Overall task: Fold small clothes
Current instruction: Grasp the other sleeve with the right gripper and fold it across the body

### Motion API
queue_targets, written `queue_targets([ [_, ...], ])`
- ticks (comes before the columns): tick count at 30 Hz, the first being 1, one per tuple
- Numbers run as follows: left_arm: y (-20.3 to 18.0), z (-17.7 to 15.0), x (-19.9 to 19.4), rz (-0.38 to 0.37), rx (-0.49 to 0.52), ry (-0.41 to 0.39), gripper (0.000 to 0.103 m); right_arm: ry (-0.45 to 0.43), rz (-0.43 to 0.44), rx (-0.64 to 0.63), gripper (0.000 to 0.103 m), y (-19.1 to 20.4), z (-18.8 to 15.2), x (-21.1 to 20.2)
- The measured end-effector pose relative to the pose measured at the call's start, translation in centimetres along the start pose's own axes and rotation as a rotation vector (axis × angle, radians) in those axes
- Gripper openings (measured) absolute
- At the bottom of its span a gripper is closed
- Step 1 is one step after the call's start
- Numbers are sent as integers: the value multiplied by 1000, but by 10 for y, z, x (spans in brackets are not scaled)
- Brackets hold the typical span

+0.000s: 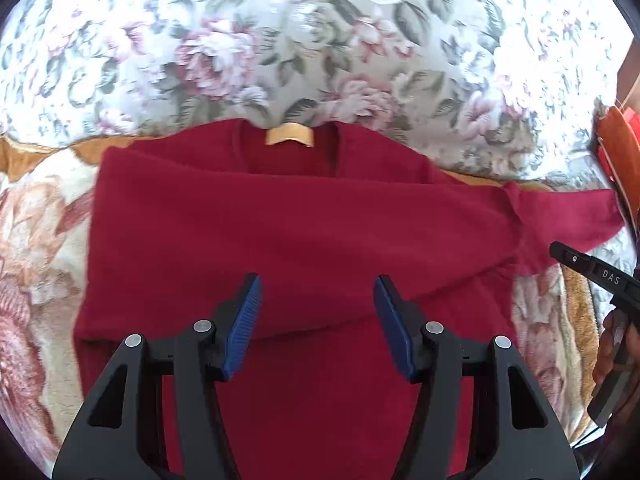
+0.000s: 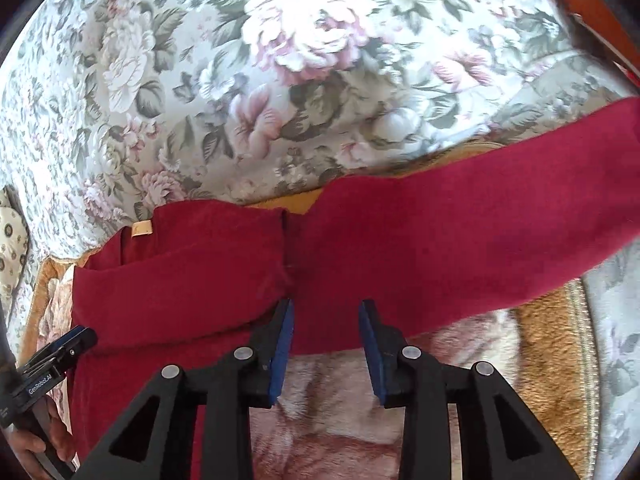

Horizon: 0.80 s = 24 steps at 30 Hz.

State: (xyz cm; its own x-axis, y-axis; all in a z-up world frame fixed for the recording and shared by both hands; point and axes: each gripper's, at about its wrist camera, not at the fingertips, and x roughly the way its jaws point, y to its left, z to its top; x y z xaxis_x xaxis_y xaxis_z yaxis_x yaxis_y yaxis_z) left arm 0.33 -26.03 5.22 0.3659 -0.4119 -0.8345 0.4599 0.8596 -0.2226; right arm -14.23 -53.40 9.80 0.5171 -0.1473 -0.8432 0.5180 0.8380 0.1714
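**Both grippers open over a red sweater on a floral bed**

The left gripper [image 1: 318, 300] hangs above the body of a red sweater [image 1: 280, 232], its blue-padded fingers [image 1: 246, 320] spread wide with nothing between them. The sweater lies flat just ahead of and beneath this gripper, its neckline at the far end, where a tan label [image 1: 289, 135] shows inside the collar. One sleeve has been laid across the chest, running from the far left toward the near right of the left gripper.

The right gripper [image 2: 326, 320] is also spread apart and holds nothing. Its fingertips sit just at the near edge of the other sleeve [image 2: 480, 220], which stretches out ahead and away to that gripper's right, beyond the shoulder seam. Whether the pads touch the cloth cannot be told.

Under the sweater is a plush blanket [image 2: 340, 420] in cream, pink and tan, and beyond it, farther from both grippers, a floral bedspread [image 1: 320, 40] in grey-green and pink. An orange object [image 1: 618, 148] lies at the far right of the left gripper's view.
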Motion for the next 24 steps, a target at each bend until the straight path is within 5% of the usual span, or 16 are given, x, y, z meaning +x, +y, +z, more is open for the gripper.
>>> queue_targets([
  [11,-35,0,25,-38,55,51,58,-176,-307,196,33,-131,26,-92],
  [20,-22,2,21,-44,32,55,58,-285,-244,243,31,-163,45,-79],
  [22,-15,3,18,-36,16,53,58,-272,-231,248,5,-166,50,-69],
  [24,-5,4,12,-38,1,44,58,-278,-207,249,6,-164,50,-69],
])
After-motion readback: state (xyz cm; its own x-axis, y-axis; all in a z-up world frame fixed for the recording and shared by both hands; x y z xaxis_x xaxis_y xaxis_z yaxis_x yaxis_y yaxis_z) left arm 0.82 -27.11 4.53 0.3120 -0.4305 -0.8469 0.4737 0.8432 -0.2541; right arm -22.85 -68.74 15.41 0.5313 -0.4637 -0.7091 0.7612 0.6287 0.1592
